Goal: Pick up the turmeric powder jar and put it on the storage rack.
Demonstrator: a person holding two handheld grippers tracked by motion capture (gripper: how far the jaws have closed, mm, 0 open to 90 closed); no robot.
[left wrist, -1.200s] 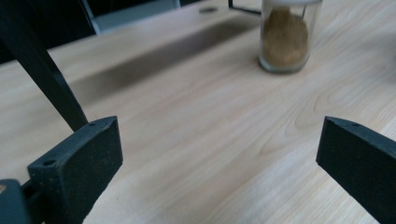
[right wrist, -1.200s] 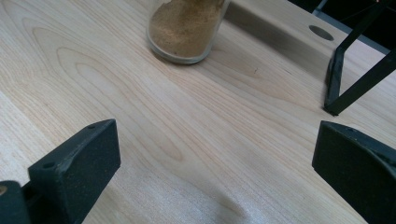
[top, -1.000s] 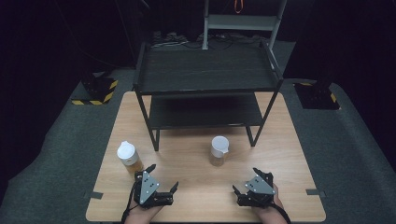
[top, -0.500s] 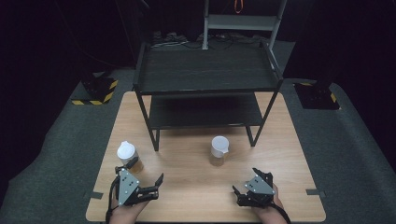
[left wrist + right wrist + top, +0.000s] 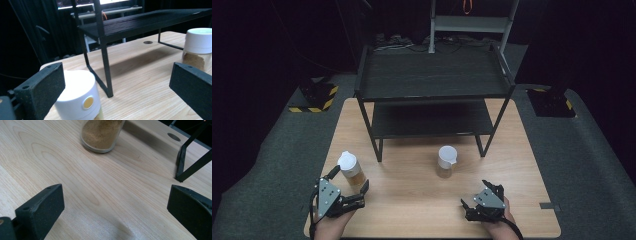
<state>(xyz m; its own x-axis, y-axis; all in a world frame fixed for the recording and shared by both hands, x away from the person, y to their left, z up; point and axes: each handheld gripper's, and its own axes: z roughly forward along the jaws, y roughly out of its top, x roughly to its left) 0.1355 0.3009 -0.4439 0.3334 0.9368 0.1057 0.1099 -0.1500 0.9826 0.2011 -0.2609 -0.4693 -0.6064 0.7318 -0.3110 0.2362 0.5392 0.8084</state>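
Since the left gripper sits jaws wide apart right beside the near jar at the table's front-left, it's probably lining up a grab, while the right gripper rests open too.

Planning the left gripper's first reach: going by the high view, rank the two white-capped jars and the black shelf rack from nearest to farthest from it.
1. Left white-capped spice jar, just ahead of the left gripper.
2. Right white-capped jar, mid-table.
3. Black two-tier shelf rack, at the table's back.
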